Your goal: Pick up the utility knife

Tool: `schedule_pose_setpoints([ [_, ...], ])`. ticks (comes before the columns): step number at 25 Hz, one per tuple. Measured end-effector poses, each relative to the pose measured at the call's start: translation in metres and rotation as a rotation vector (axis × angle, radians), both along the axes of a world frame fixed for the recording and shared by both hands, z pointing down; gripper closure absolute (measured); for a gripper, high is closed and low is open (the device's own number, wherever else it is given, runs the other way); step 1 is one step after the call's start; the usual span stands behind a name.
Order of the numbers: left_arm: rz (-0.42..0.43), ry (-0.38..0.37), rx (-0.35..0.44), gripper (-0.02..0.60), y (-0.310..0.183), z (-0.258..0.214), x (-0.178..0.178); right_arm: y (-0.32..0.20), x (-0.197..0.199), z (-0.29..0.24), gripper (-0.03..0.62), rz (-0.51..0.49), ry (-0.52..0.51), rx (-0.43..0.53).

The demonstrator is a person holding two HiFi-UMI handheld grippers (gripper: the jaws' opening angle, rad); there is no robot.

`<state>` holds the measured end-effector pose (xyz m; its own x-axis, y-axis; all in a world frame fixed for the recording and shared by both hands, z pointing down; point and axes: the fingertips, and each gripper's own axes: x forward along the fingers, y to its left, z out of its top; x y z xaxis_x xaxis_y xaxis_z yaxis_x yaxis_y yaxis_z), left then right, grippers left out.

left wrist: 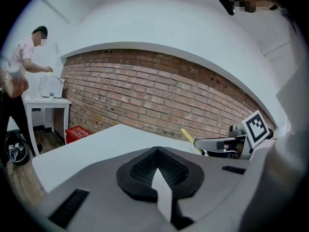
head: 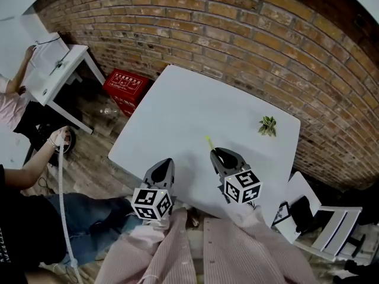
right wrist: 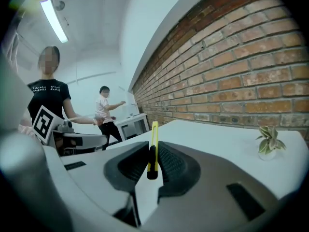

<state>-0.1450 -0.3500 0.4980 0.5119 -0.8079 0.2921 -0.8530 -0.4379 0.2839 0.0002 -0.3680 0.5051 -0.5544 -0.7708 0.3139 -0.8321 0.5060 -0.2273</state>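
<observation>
A slim yellow utility knife [head: 209, 141] sticks out forward from my right gripper [head: 220, 154], above the white table [head: 195, 108]. In the right gripper view the knife [right wrist: 154, 134] stands on edge between the black pads, its dark end toward the camera, and my right gripper [right wrist: 153, 149] is shut on it. My left gripper [head: 164, 163] hovers beside it to the left over the table's near edge. Its jaws [left wrist: 157, 153] meet with nothing between them. The left gripper view also shows the right gripper [left wrist: 212, 143] and the knife's yellow tip [left wrist: 187, 135].
A small potted plant [head: 267, 125] stands near the table's far right side. A brick wall runs behind. On the floor to the left are a red crate [head: 126, 87] and a white desk [head: 56, 70] with a person at it. A white chair [head: 323, 220] stands at the right.
</observation>
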Motion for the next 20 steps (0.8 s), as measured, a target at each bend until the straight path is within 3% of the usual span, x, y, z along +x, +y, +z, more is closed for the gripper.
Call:
schedule_pose_setpoints([
  [20, -0.057, 0.002, 0.213, 0.589, -0.003, -0.072, -0.013, 0.004, 0.032, -0.085, 0.533, 0.05, -0.151, 0.261],
])
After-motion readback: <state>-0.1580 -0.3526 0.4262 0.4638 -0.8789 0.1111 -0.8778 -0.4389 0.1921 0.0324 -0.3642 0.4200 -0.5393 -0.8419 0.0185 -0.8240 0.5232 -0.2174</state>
